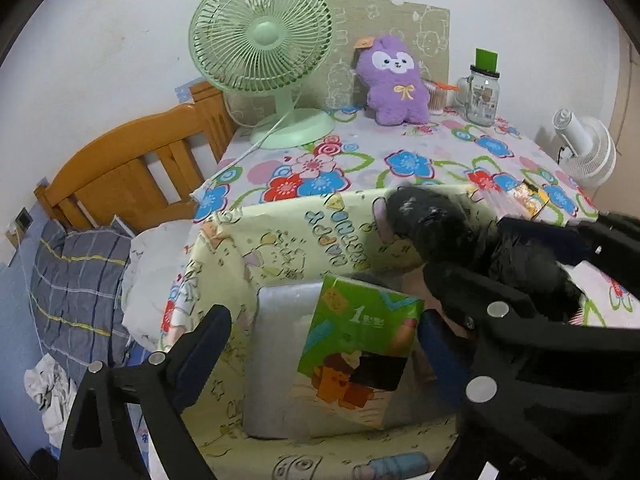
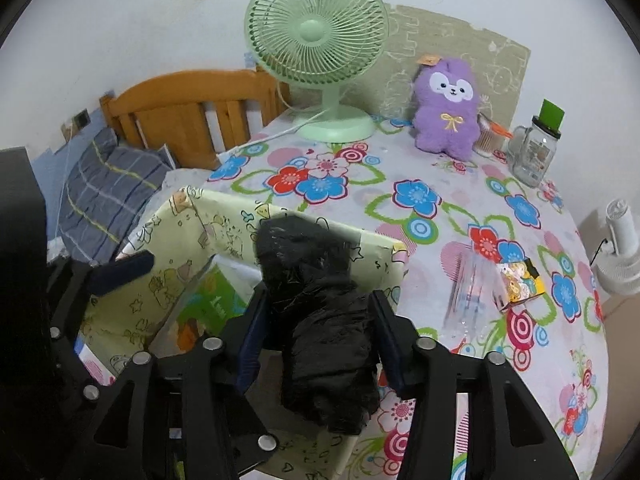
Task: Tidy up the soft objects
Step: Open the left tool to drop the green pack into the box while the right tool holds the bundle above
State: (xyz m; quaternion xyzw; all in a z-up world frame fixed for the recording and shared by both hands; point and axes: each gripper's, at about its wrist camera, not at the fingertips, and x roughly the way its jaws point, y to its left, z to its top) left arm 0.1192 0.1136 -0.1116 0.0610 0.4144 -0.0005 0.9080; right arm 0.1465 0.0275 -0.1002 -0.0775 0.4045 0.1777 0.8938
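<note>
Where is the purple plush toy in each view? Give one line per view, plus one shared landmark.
Left wrist: purple plush toy at upper centre-right, against the back board.
Right wrist: purple plush toy at upper right, against the same board.
Shared landmark: green fan just to its left.

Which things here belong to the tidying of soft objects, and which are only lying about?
Belong to the job:
- black fuzzy bundle, gripped in the right claw
- yellow cartoon-print box
- tissue pack in the box, between the open fingers of the left claw
- purple plush toy

Lying about:
- green desk fan
- glass mug jar
- white fan
- small yellow packet
</note>
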